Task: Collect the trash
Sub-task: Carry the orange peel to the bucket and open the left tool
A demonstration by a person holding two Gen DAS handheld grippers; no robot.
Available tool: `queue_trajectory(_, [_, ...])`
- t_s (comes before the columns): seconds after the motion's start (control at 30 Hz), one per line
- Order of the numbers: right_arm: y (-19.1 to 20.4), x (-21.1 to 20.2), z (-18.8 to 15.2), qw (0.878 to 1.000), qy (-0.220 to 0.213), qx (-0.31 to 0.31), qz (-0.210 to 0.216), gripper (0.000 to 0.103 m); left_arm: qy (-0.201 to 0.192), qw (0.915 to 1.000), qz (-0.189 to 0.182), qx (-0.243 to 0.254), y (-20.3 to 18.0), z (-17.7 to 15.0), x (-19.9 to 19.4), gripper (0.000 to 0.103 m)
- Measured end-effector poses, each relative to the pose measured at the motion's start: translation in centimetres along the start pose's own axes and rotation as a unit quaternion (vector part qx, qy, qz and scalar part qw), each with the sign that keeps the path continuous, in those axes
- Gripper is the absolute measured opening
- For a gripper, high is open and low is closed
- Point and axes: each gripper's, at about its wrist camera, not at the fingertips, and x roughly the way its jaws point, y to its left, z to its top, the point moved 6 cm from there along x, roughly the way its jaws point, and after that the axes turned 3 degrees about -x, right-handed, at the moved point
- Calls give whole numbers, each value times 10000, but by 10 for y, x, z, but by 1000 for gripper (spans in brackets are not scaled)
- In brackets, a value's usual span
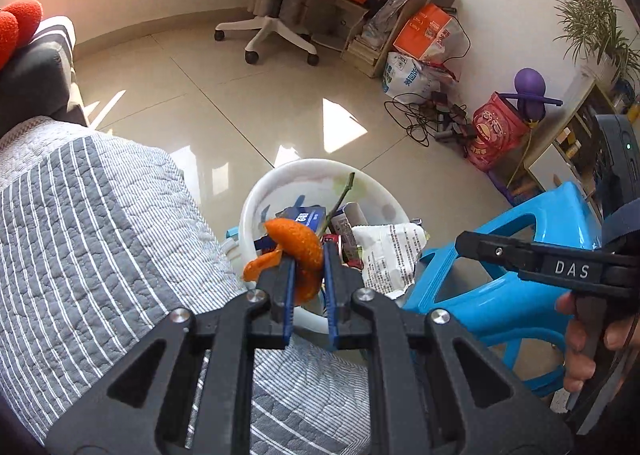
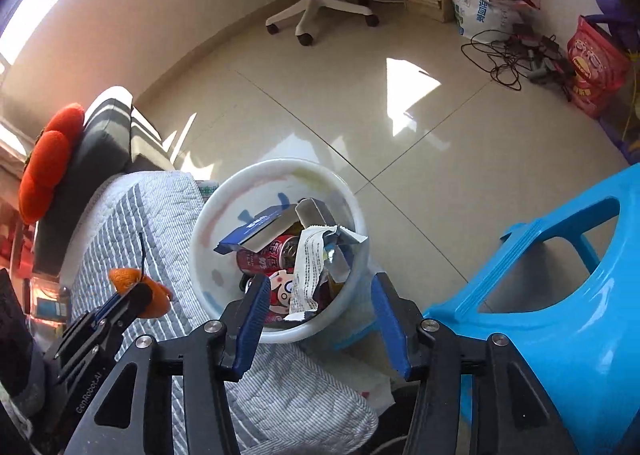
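My left gripper is shut on a curled piece of orange peel with a thin green stem, held over the sofa edge just short of the white trash bin. In the right wrist view the left gripper and the peel show at lower left, beside the bin. The bin holds a blue box, a red can and a crumpled white wrapper. My right gripper is open and empty above the bin's near rim.
A grey striped quilted sofa cover lies left of the bin. A blue plastic stool stands right of it. Beyond are tiled floor, a white office chair, tangled cables, bags and boxes by the wall.
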Motion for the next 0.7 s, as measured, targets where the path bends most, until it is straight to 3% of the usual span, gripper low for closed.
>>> queue_trajectory(0.23, [-23, -5, -2, 9999, -6, 113, -106, 55, 32, 9998, -160, 110, -13, 19, 22, 14])
queue_trajectory(0.3, [-29, -6, -1, 9998, -21, 148, -131, 56, 109, 9995, -239, 197, -15, 19, 27, 29])
queue_trajectory(0.37, [-33, -7, -1, 9998, -22, 167, -147, 58, 154, 9999, -66, 39, -7, 17, 27, 71])
queue_trajectory(0.5, [-35, -11, -2, 9997, -62, 163, -151, 61, 177, 9997, 110, -101, 8, 10, 15, 78])
queue_trajectory(0.57, [-34, -14, -3, 9997, -100, 157, -164, 64, 272, 9989, 365, -109, 18, 2, 5, 93])
queue_trajectory(0.7, [-25, -20, -7, 9996, -174, 90, -182, 68, 293, 9964, 795, -75, 34, -20, -23, 100])
